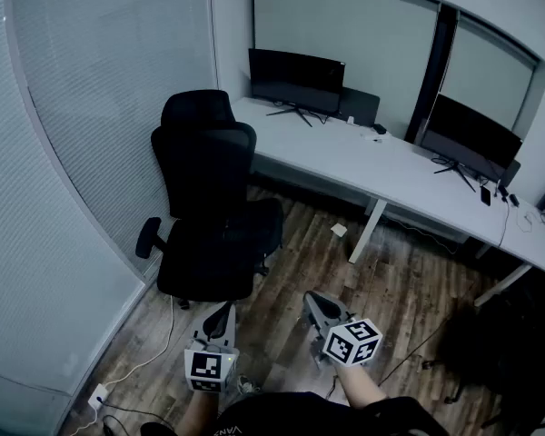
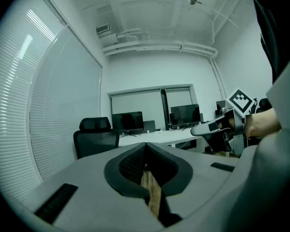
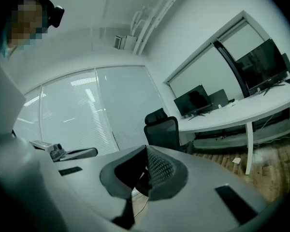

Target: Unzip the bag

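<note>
Hovering near the front of the black office chair (image 1: 209, 198), above the wooden floor (image 1: 391, 289), both hand-held grippers point towards it. The left gripper (image 1: 222, 309) has its jaws pressed together with nothing between them. The right gripper (image 1: 313, 300), just to its right, is likewise closed and empty. Beyond the chair runs a long white desk (image 1: 391, 166). It carries a dark monitor (image 1: 295, 78) right behind the chair and a second monitor (image 1: 468, 134) farther to the chair's right. Well to the right of the chair, on the floor by the desk's near end, lies a dark heap (image 1: 490, 352). It may be the bag, but it is too dim to tell.
</note>
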Demonstrator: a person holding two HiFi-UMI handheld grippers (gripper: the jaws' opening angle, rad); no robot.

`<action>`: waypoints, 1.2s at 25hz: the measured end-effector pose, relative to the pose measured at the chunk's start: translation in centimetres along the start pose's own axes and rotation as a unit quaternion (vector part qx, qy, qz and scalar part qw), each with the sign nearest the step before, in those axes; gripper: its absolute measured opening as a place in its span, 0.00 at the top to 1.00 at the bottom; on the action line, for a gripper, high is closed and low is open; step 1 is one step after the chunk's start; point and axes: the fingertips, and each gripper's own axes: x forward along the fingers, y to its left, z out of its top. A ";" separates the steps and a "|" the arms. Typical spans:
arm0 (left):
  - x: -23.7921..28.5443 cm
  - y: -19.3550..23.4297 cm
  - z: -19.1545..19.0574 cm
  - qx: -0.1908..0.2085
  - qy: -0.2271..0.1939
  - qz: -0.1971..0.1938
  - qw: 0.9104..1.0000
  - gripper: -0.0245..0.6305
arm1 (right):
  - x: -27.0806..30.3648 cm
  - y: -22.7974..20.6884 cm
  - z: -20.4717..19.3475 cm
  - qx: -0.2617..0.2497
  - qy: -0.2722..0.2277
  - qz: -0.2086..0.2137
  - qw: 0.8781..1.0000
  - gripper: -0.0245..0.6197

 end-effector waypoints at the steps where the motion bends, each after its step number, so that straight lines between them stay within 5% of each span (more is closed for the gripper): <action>1: -0.2 -0.5 0.2 -0.004 0.000 -0.002 1.000 0.93 | -0.4 0.0 0.0 0.001 -0.003 0.004 1.000 0.90; 15: 3.7 -0.1 -1.6 -0.007 0.006 -0.047 0.999 0.92 | 2.7 -2.3 -0.7 -0.031 -0.001 -0.024 0.999 0.89; 20: 7.8 3.1 -3.1 -0.013 0.019 -0.083 0.996 0.77 | 7.2 -3.5 -0.6 -0.033 -0.001 -0.048 0.998 0.89; 30: 15.0 10.0 -6.2 0.003 0.057 -0.156 0.986 0.66 | 16.2 -6.0 -1.4 -0.028 0.013 -0.110 0.993 0.74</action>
